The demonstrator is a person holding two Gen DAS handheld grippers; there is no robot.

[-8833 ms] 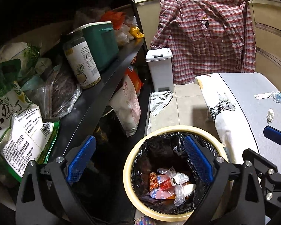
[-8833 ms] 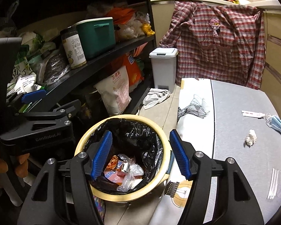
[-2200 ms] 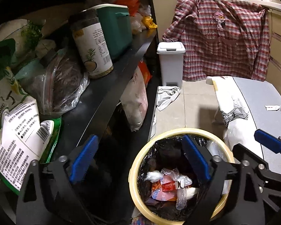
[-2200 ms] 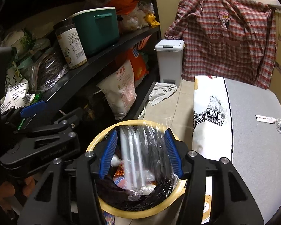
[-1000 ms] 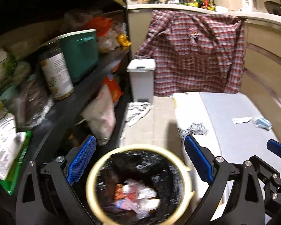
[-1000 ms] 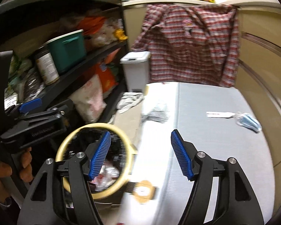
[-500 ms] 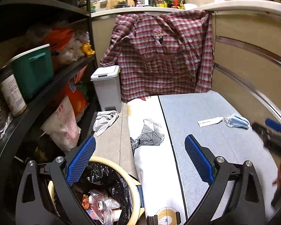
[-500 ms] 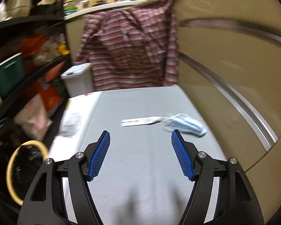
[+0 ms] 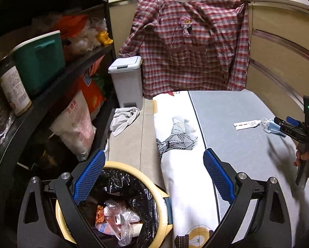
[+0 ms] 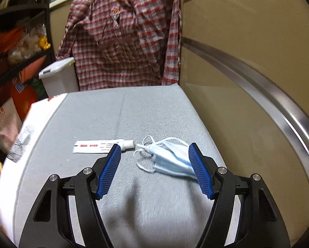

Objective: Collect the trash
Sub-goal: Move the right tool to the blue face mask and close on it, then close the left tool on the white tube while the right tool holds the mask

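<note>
Over on the left there's a black metal shelf rack (image 9: 57, 82) stuffed with food bags and a green plastic box (image 9: 38, 62), and down by it sits the round cream-rimmed trash bin with a black liner (image 9: 158, 202), wrappers already piled inside. The left gripper (image 9: 152, 177) hovers right above that bin with its blue-padded fingers (image 9: 88, 175) spread wide, nothing between them. Next comes the grey felt-covered surface (image 10: 154, 113), a white printed cloth (image 9: 181, 136) hanging over its left edge. On it lies a white flat tube with red print (image 10: 100, 145), and just beside that a crumpled light blue face mask (image 10: 171, 159). The right gripper (image 10: 154, 169) is tipped down at the mask, fingers released and straddling it loosely, no pad pressing on it. A red plaid shirt (image 10: 121, 37) hangs behind.
</note>
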